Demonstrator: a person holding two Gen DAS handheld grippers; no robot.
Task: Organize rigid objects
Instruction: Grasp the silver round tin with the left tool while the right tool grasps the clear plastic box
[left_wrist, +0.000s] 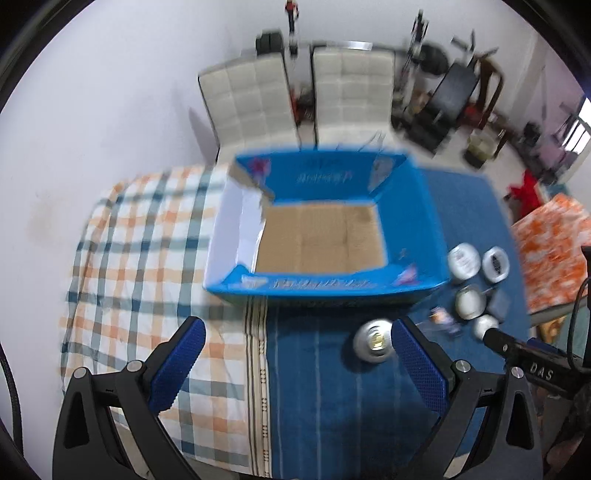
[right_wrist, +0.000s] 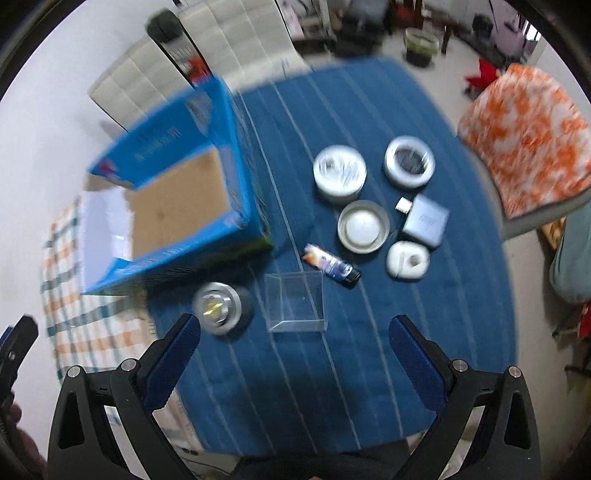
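The clear box (right_wrist: 295, 301) sat on the blue cloth (right_wrist: 369, 369), near its front edge, straight ahead of the right gripper (right_wrist: 295, 354). Both the right and left gripper (left_wrist: 297, 356) were wide open and held nothing. The blue box (left_wrist: 325, 229) was empty.

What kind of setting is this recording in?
Likely a lived-in home room, not a lab: two cushioned white chairs at the wall, cloth covers on the table, and exercise gear cluttering the far corner.

Black frames, blue textured fingers (left_wrist: 177, 369)
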